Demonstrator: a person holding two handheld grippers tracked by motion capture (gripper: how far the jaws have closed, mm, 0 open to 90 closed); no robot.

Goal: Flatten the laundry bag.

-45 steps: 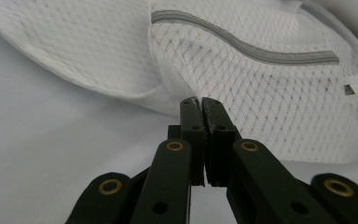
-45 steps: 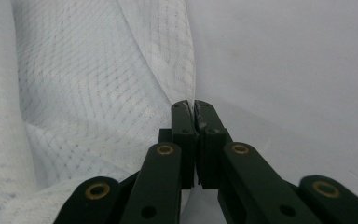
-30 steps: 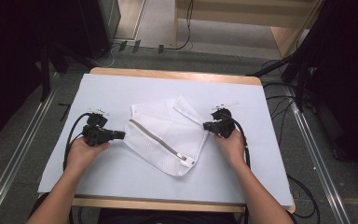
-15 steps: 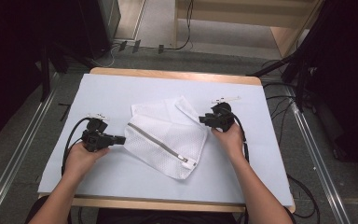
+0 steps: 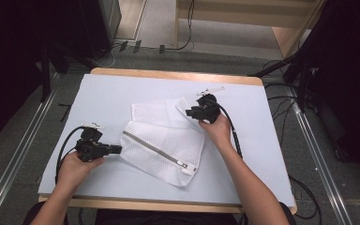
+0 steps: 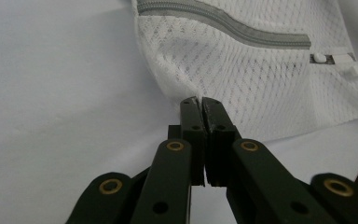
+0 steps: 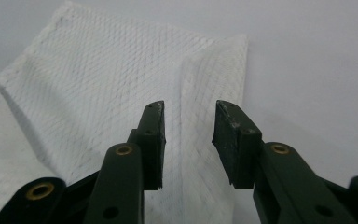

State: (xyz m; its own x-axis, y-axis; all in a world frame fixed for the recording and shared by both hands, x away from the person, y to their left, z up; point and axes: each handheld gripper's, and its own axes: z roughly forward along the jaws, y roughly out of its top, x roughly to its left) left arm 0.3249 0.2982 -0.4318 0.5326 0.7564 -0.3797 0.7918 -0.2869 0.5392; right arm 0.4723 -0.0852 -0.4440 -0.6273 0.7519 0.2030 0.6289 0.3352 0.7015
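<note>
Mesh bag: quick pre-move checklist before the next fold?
1. Left tool shut at the corner of the mesh bag: ok; whether mesh is pinched between the jaws: cannot tell.
2. Right tool open, jaws have just been closing a little, nothing pressed: ok.
3. Folded flap lies beneath the right tool, ready to take: ok.
4. Zipper closed along the length that shows: ok.
5. Bag flat on the white mat: not ok, far part is folded and creased.
</note>
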